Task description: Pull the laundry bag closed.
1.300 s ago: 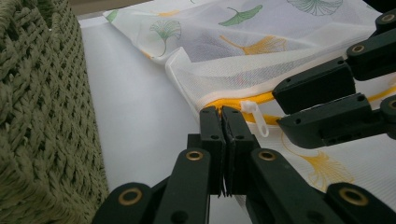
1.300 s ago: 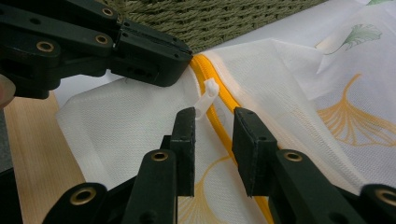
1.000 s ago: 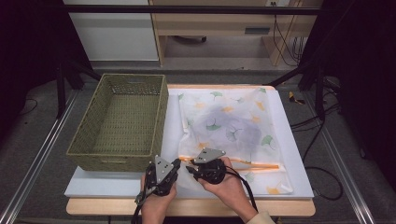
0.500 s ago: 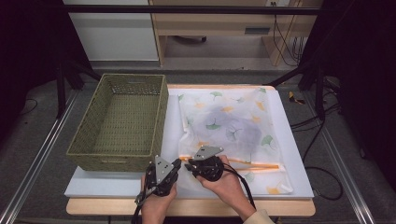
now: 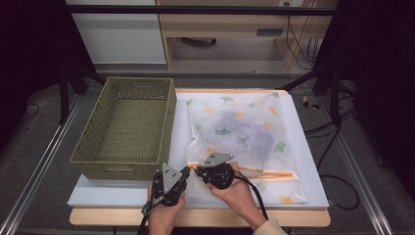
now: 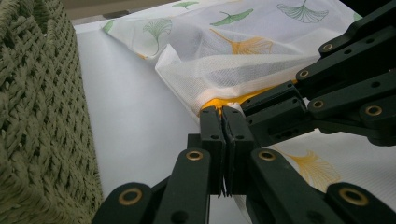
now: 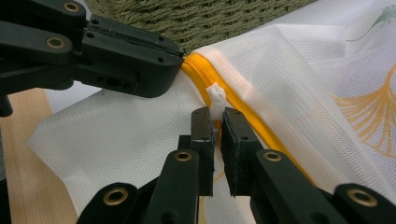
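The mesh bag (image 5: 240,137) lies on the tabletop (image 5: 303,161), its orange zipper (image 5: 264,172) running toward 3 o'clock from the left tool (image 5: 187,170), clamped on the bag's corner, while the right tool (image 7: 216,122), just beside it, has been closing on the white zipper pull (image 7: 216,99).

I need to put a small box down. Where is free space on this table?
The basket is empty inside. A bare white strip runs along the table's right edge beside the mesh bag. The near edge, where both tools pinch the bag's zipper, is crowded.

The left gripper (image 5: 185,171) has its fingers (image 6: 212,135) pressed together; the right gripper's (image 5: 198,171) fingers (image 7: 233,140), just closing, almost meet beside them.
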A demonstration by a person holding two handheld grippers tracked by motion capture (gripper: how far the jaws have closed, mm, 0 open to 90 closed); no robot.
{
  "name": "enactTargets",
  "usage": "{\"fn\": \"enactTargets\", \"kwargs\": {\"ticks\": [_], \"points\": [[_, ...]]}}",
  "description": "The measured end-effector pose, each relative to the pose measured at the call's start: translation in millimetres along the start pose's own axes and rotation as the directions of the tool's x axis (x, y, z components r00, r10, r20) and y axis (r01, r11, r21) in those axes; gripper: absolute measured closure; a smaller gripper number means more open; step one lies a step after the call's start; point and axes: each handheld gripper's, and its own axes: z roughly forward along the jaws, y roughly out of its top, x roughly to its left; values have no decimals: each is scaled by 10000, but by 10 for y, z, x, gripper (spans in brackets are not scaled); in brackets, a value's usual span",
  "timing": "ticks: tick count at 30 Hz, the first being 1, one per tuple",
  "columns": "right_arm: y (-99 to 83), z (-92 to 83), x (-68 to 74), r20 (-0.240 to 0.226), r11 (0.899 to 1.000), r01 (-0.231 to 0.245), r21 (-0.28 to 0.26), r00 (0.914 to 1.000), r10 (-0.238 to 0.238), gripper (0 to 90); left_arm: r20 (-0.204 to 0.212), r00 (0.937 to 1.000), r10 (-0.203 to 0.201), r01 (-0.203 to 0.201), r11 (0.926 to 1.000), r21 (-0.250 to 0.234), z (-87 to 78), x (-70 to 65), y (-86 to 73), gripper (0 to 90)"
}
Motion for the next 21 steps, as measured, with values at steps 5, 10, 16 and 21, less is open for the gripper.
{"fn": "enactTargets", "kwargs": {"ticks": [5, 10, 16, 21], "points": [[4, -12, 0, 71, 10000, -7, 27, 10000, 7, 843, -13, 10000, 20, -20, 10000, 11, 5, 2, -3, 877], [8, 2, -2, -70, 10000, -52, -66, 10000, 52, 816, 22, 10000, -33, 33, 10000, -10, 3, 6, -3, 877], [12, 32, -4, -264, 9999, -153, -19, 9995, 153, 782, 64, 10000, -29, 29, 10000, -31, 2, -6, -1, 877], [17, 46, -11, -246, 9996, -266, -47, 9993, 265, 815, 59, 10000, -33, 33, 10000, -41, 3, -7, 1, 877]]}}
